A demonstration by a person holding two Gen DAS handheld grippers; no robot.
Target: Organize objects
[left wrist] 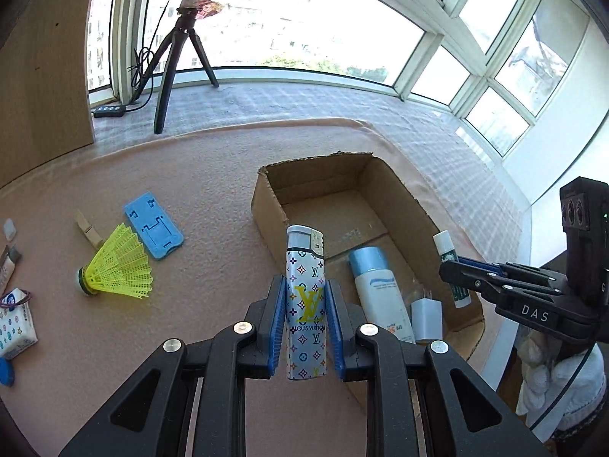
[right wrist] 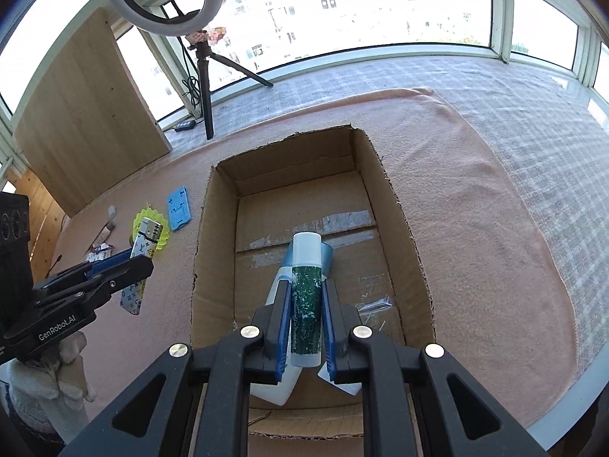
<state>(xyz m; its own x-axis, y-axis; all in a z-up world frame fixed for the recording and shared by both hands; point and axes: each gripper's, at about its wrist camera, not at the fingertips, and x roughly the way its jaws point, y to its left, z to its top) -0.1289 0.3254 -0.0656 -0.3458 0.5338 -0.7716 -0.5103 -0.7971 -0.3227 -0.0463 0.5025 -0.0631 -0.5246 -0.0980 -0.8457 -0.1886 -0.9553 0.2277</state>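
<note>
My left gripper (left wrist: 305, 304) is shut on a patterned lighter (left wrist: 305, 301), held upright just left of the open cardboard box (left wrist: 266, 205). My right gripper (right wrist: 305, 312) is shut on a green-and-white lip balm tube (right wrist: 305, 297), held over the near part of the box (right wrist: 213, 228). In the box lie a white bottle with a blue cap (left wrist: 377, 289) and a white charger plug (left wrist: 426, 316). The right gripper with the tube (left wrist: 451, 266) also shows in the left wrist view, and the left gripper with the lighter (right wrist: 142, 243) shows in the right wrist view.
On the pink mat (left wrist: 190, 175) left of the box lie a yellow shuttlecock (left wrist: 118, 266), a blue phone stand (left wrist: 152, 224), a wooden clothespin (left wrist: 87, 228), a tissue pack (left wrist: 15, 320) and small items. A ring-light tripod (left wrist: 179, 57) stands at the back by the windows.
</note>
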